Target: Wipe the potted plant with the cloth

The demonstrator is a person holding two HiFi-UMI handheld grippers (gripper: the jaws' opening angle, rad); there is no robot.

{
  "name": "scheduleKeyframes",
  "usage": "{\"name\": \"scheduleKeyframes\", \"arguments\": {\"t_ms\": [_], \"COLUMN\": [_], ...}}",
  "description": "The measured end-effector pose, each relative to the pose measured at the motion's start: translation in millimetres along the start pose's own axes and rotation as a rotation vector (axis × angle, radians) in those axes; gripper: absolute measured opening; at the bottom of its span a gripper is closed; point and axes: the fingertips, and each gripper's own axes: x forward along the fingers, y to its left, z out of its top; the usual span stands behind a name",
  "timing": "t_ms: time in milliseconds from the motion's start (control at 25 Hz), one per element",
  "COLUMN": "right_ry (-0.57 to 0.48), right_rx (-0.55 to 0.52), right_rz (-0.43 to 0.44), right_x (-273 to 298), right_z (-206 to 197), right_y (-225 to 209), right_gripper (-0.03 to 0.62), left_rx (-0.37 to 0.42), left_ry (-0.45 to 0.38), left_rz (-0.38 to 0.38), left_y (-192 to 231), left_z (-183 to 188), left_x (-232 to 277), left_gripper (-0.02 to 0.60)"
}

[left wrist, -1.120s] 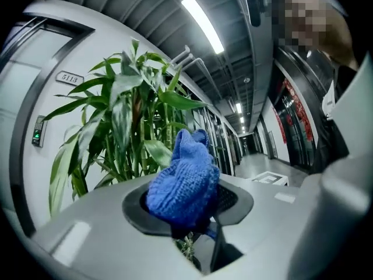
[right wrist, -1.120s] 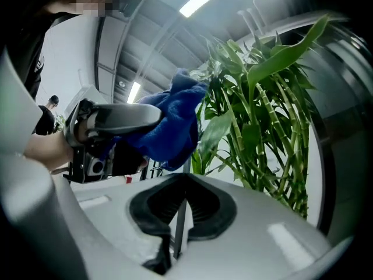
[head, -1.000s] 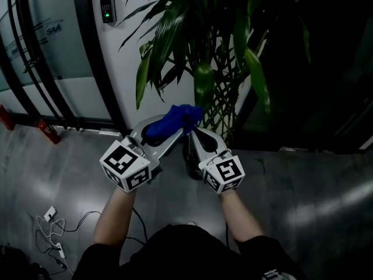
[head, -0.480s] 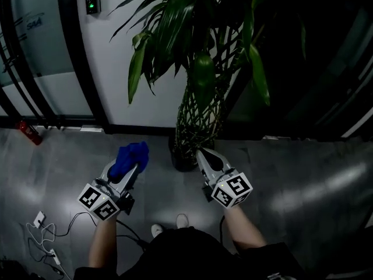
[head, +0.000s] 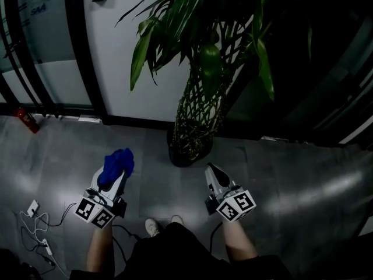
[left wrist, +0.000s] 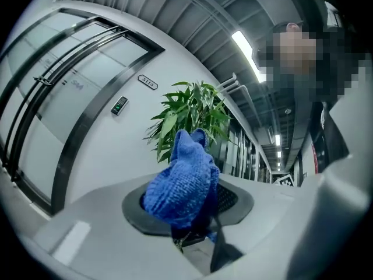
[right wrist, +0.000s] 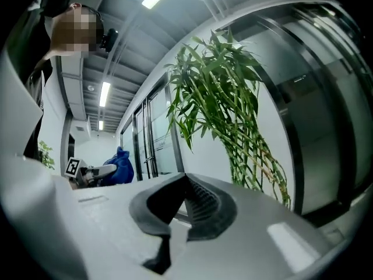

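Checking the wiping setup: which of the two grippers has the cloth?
The left gripper: its jaws are shut on the blue cloth. The right gripper is shut on nothing.

**Open floor in front of the plant, wall close behind**

The potted plant (head: 192,121) stands against the white wall (head: 157,92), leaving no way round behind it. In front of the plant, bare grey floor (head: 175,182) lies open between its pot and both tongs. The left tongs (head: 114,178), closed on the blue cloth (head: 116,162), and the right tongs (head: 212,172), jaws together, are both clear of it. Long drooping leaves (head: 141,57) spread left and right of the plant's trunk, crowding the space higher up. Well left of the plant, loose cables (head: 41,232) lie on the floor.
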Motion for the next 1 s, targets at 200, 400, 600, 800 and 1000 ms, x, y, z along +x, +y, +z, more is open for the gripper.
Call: {"name": "scheduleKeyframes", "arguments": {"t_ms": [200,400,600,800,1000], "right_ry": [-0.051,-0.102,-0.16,-0.191,-0.199], "right_rx": [0.011,-0.037,-0.046,-0.039,0.023], "right_rz": [0.086,0.11,0.066,0.079,0.094], "right_x": [5,-32,-90,-124,-147], "right_z": [11,50,76,99,87], "right_y": [25,35,14,7,5], "right_gripper": [0.003,0.003,0.003,0.003,0.003], "left_rx": [0.052,0.062,0.055,0.042,0.053], "left_ry": [-0.035,-0.049,-0.052,-0.036,-0.023], "left_rz": [0.021,0.046,0.025,-0.016,0.009], "left_y": [-32,-68,-121,-173,-214], "left_z": [15,28,16,2,-4], "left_x": [-18,-32,-24,-14,-21], "left_gripper": [0.153,0.153,0.153,0.153,0.153]}}
